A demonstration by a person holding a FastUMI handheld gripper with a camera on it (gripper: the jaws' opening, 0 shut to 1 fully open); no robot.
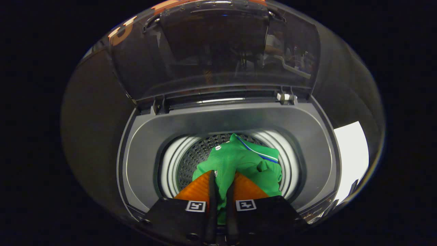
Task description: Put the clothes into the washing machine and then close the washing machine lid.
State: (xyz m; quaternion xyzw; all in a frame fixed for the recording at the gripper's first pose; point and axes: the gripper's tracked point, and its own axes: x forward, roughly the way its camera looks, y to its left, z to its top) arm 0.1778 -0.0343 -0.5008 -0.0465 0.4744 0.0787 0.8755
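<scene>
You are at the loading step: the gripper (221, 184) is clenched on a fold of the green garment (245, 164), both fingers pressing the cloth between them, and holds it over the open mouth of the washing machine (143, 150). The garment hangs just ahead of the fingers, spread above the perforated drum (191, 160); whether its lower edge already rests inside cannot be told. The next move likely calls for lowering the cloth well into the drum, then parting the fingers so that no fold lies across the rim. The lid (211, 51) stands raised behind the opening, on hinges at its rear edge, and is not yet closed. The garment is bright green, crumpled, with a blue and white trim line and a small round white button.
</scene>
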